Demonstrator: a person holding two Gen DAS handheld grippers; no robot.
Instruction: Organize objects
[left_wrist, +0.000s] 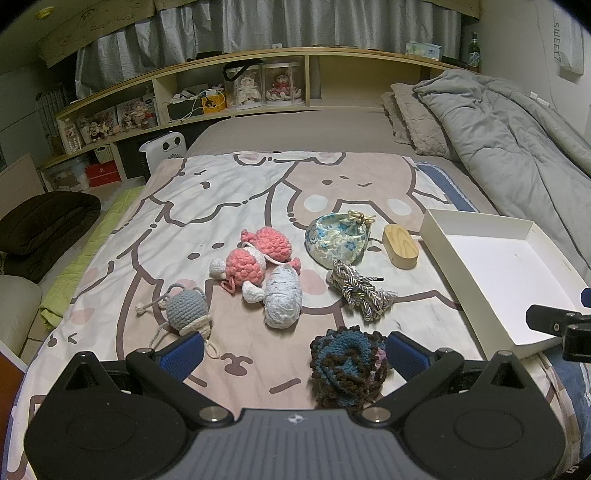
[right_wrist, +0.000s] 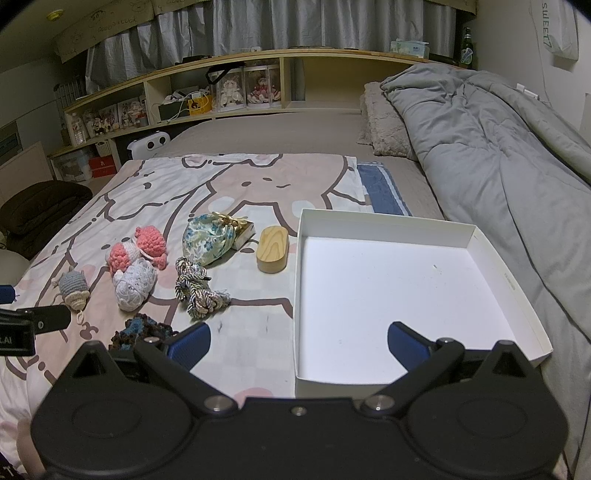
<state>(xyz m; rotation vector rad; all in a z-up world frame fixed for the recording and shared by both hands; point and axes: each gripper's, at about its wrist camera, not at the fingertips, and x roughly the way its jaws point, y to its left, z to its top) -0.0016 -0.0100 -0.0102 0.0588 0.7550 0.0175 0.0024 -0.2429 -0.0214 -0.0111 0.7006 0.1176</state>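
Left gripper (left_wrist: 293, 354): jaws spread wide, holding nothing, low over the cartoon-print bedspread (left_wrist: 207, 206); its right blue pad sits just beside the dark blue-and-brown crocheted piece (left_wrist: 347, 363), which lies between the fingers.
Right gripper (right_wrist: 298, 345): jaws wide apart and empty; the right finger hangs over the near part of the shallow white cardboard box (right_wrist: 476, 236), the left finger over the bedspread.
White box: on the bed, right of the other items, nothing inside.
Oval light-wood block (right_wrist: 272, 249): just left of the box.
Floral blue-and-cream drawstring pouch (right_wrist: 208, 240): left of the wood block.
Twisted grey-and-cream cord bundle (right_wrist: 197, 291): in front of the pouch.
White yarn ball (left_wrist: 282, 301): touching the pink-and-white crocheted toy (left_wrist: 251, 258).
Grey crocheted mouse (left_wrist: 186, 308): farthest left, near the left gripper's left finger.
Grey quilt (right_wrist: 491, 147): heaped beyond the box.
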